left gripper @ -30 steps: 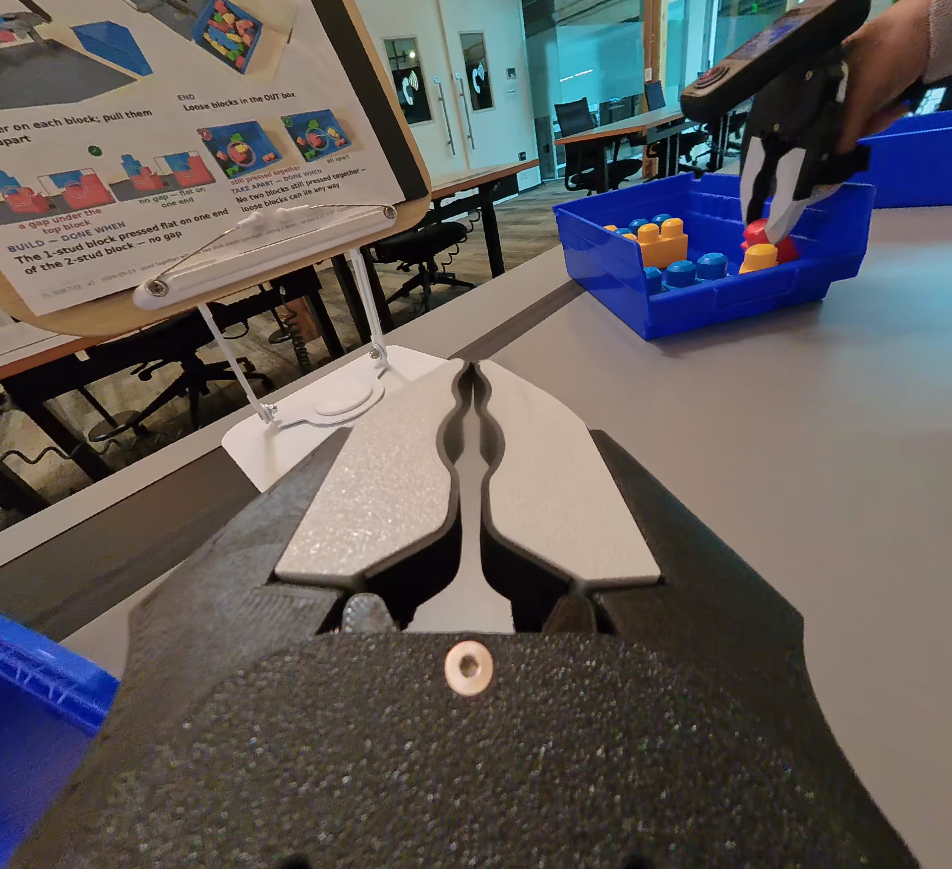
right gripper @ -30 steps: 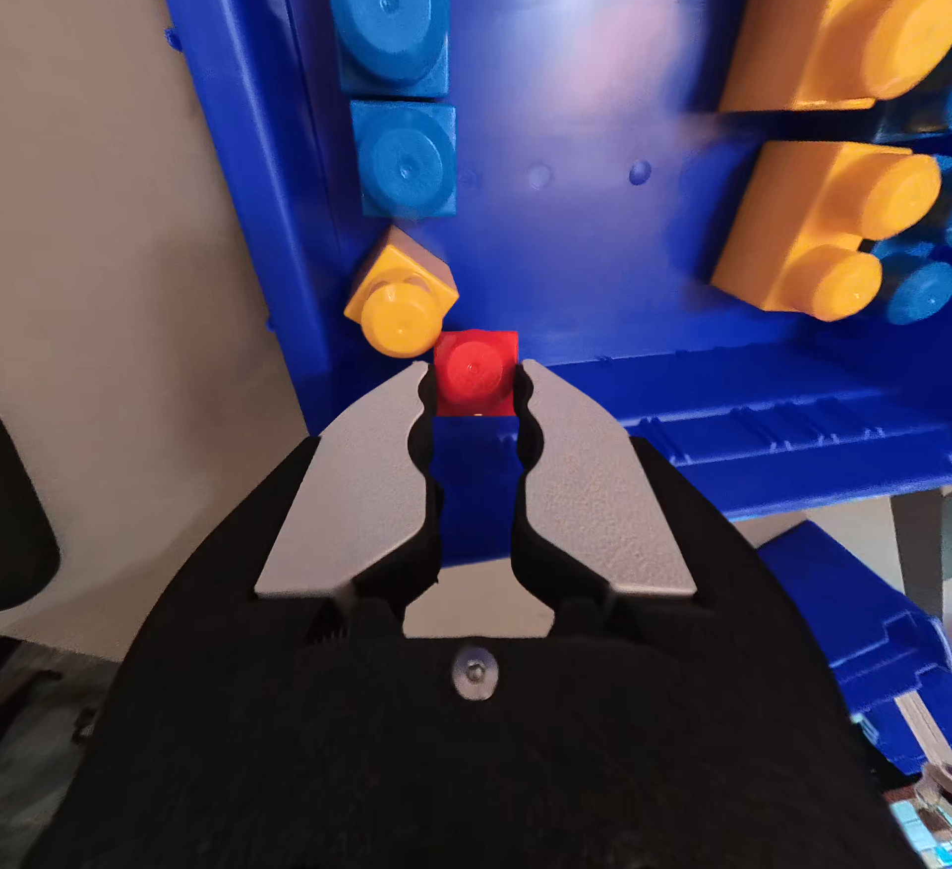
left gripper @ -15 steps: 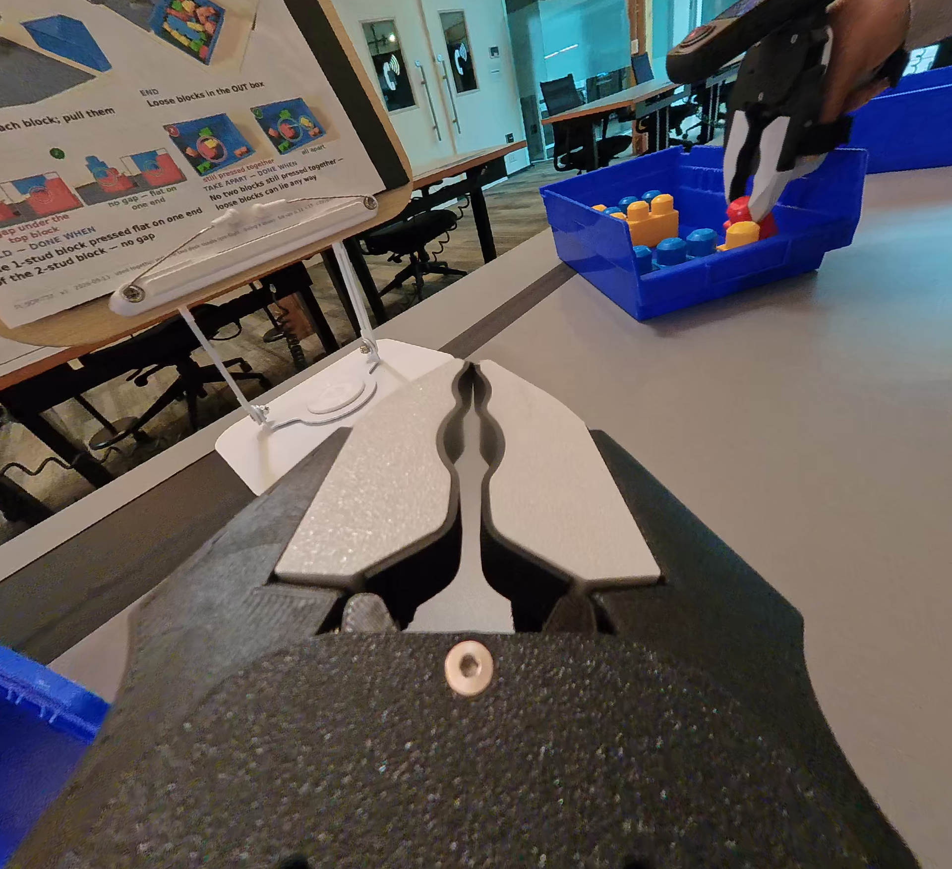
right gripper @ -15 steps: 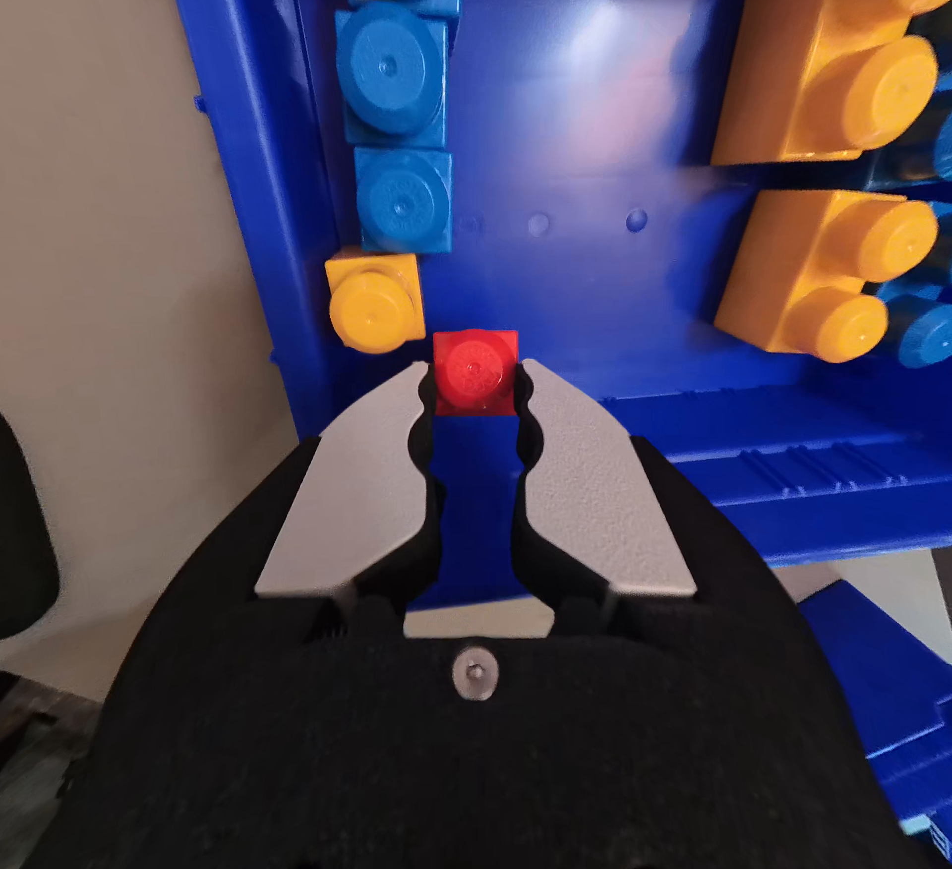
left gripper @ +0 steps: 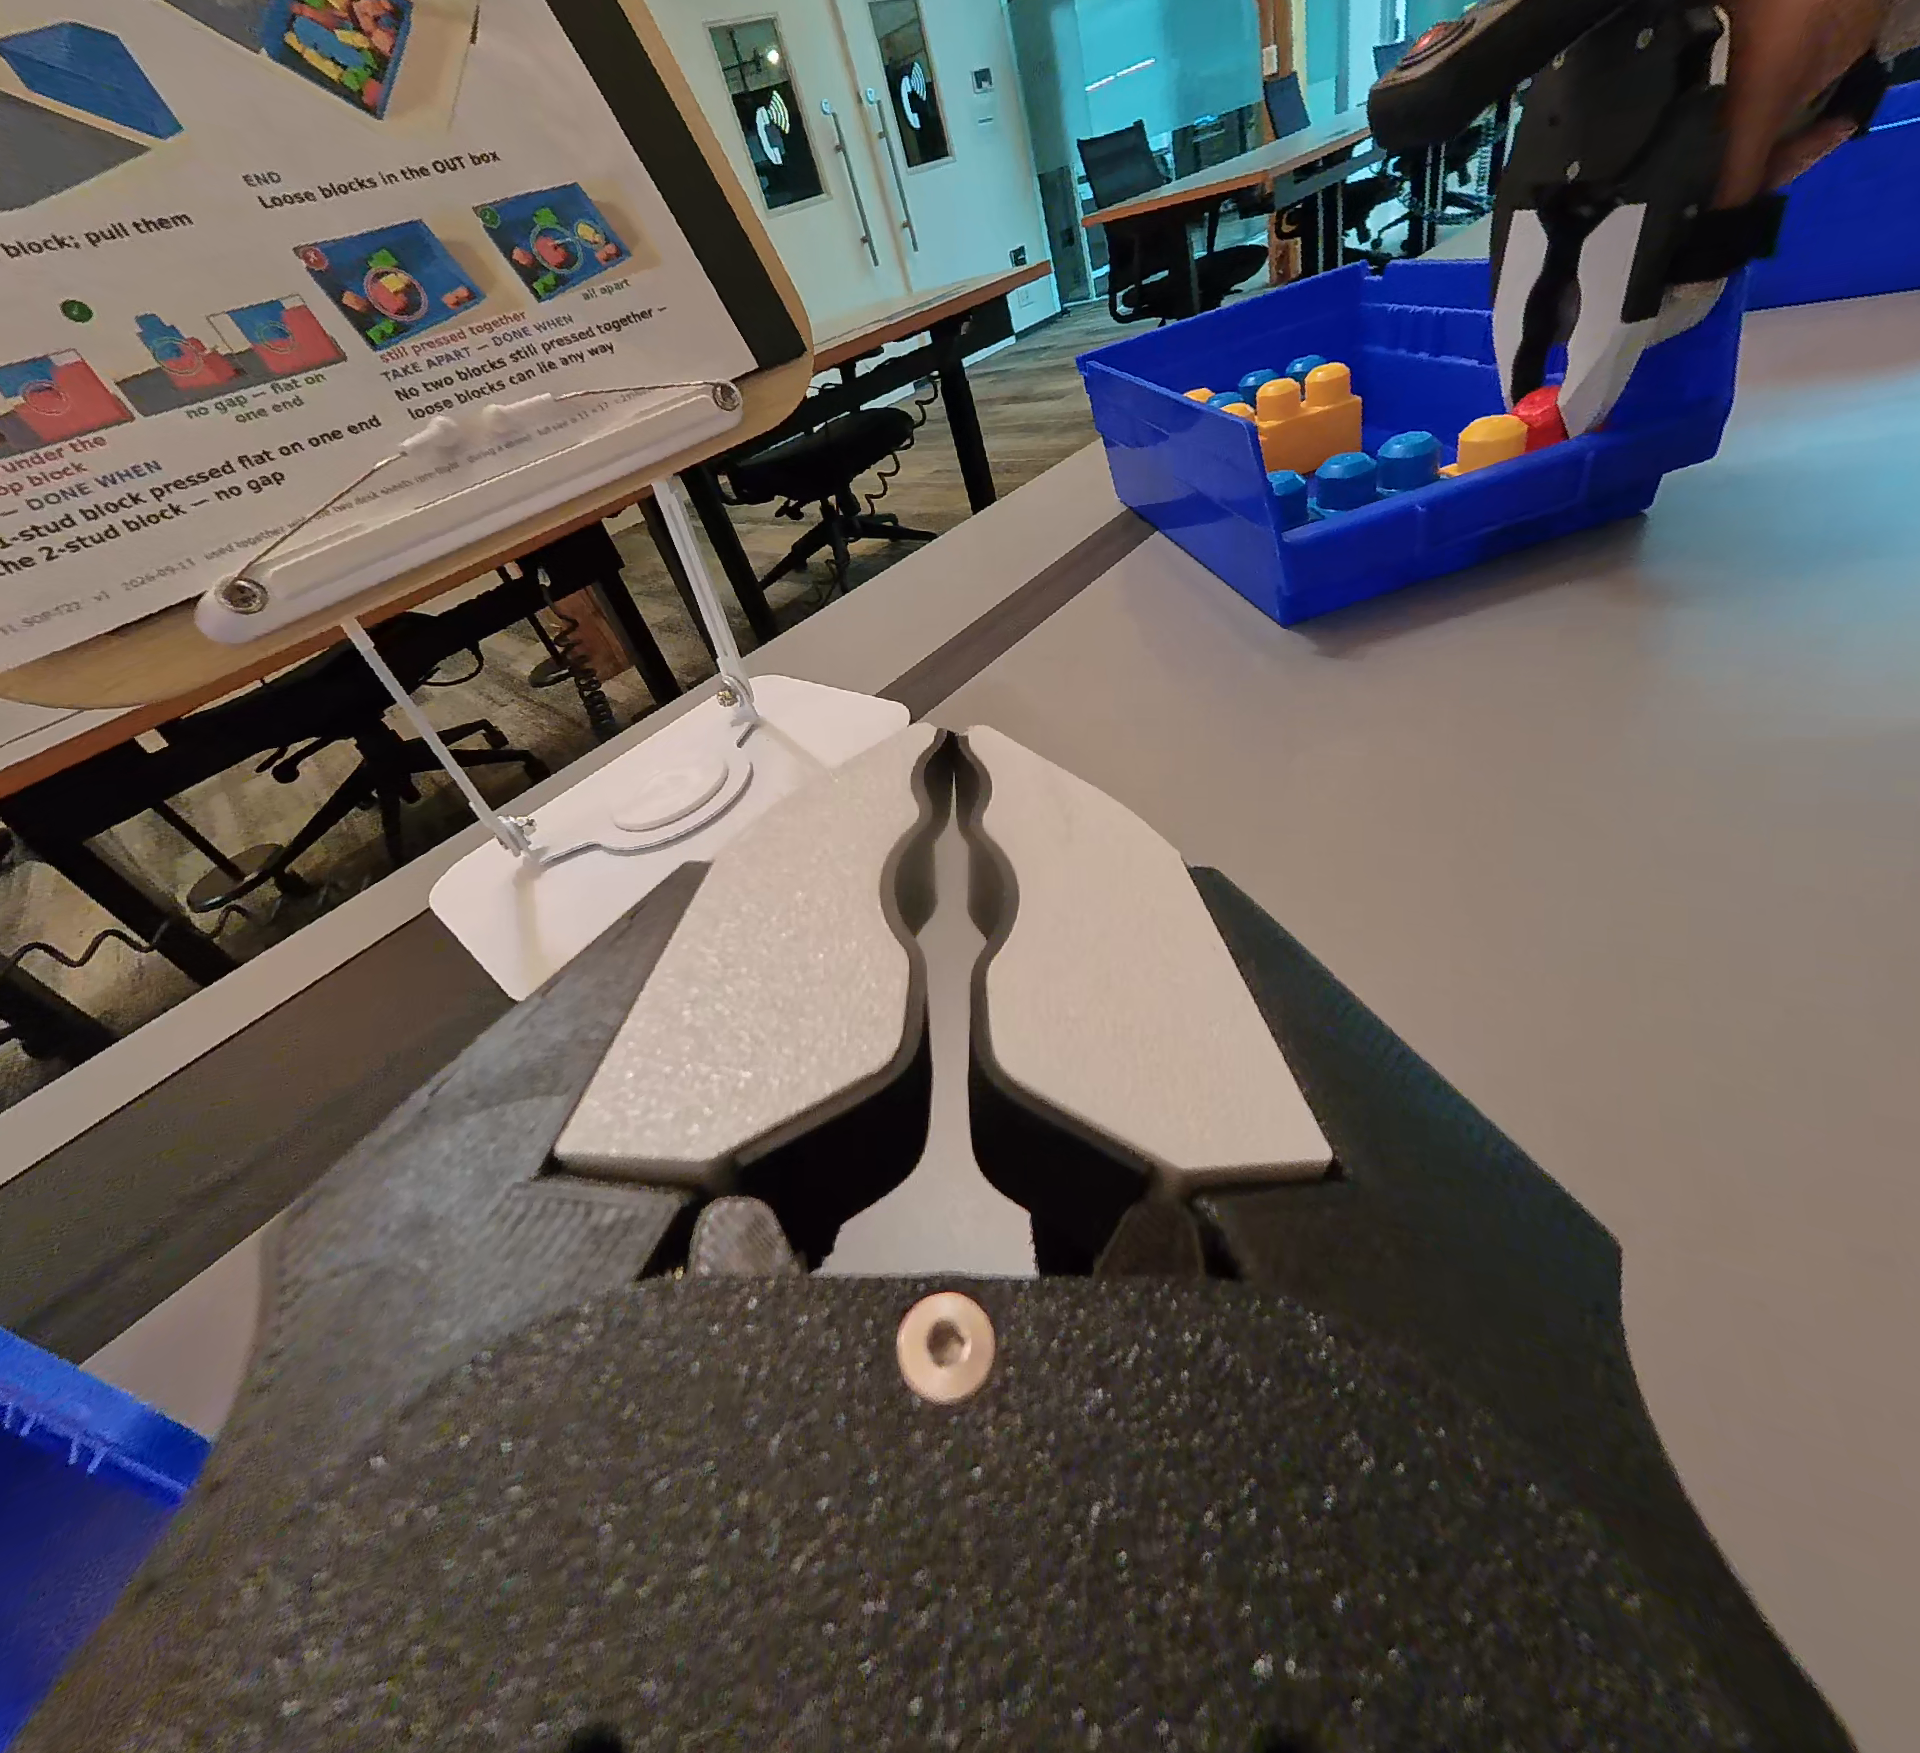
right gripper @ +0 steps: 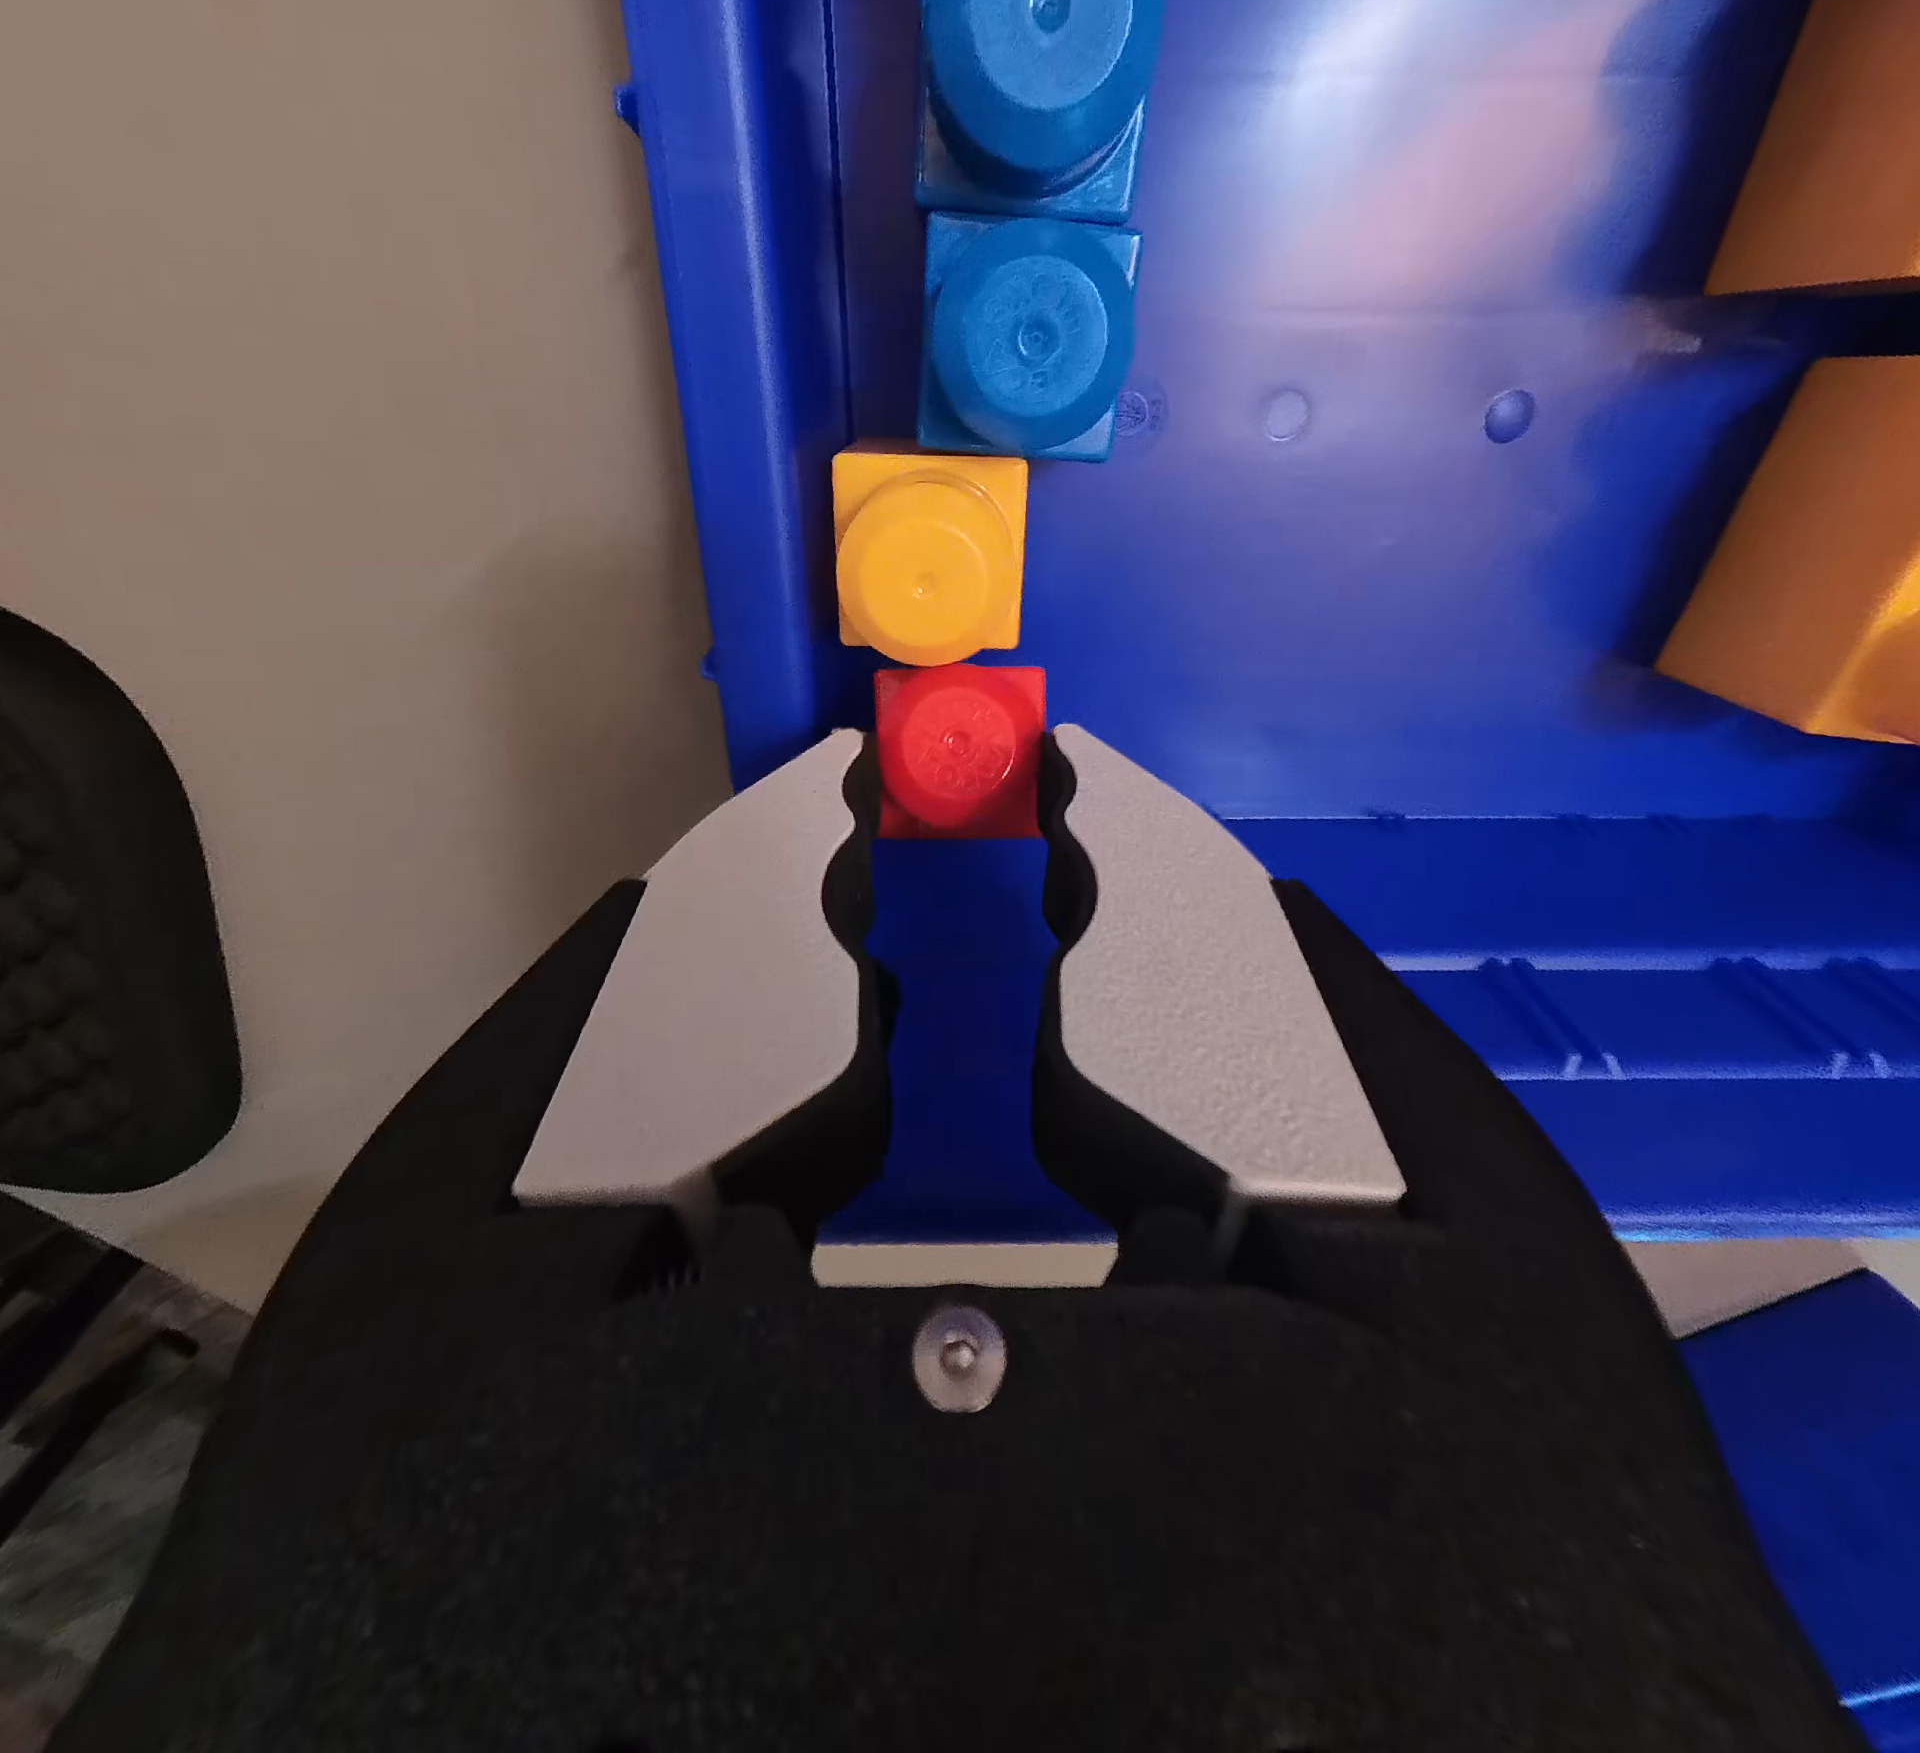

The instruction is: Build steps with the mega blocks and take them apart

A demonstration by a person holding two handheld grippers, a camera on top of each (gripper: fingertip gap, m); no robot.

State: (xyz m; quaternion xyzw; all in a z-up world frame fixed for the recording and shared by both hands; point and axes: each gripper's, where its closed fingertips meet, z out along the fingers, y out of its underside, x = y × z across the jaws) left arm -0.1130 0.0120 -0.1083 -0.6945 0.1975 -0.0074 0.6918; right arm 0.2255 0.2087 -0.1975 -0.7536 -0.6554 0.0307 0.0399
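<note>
- My right tongs (right gripper: 958, 773) grip the little red block (right gripper: 958, 753) by its sides, low in the blue bin (right gripper: 1455, 560).
- A moment ago the yellow block (right gripper: 928, 553) sat tilted at ten o'clock from the red one. Now it sits straight at twelve o'clock, touching it.
- I think the red block is ready to lift out for building.
- My left tongs (left gripper: 951, 773) are clenched on nothing, over the worktop (left gripper: 1558, 872).
</note>
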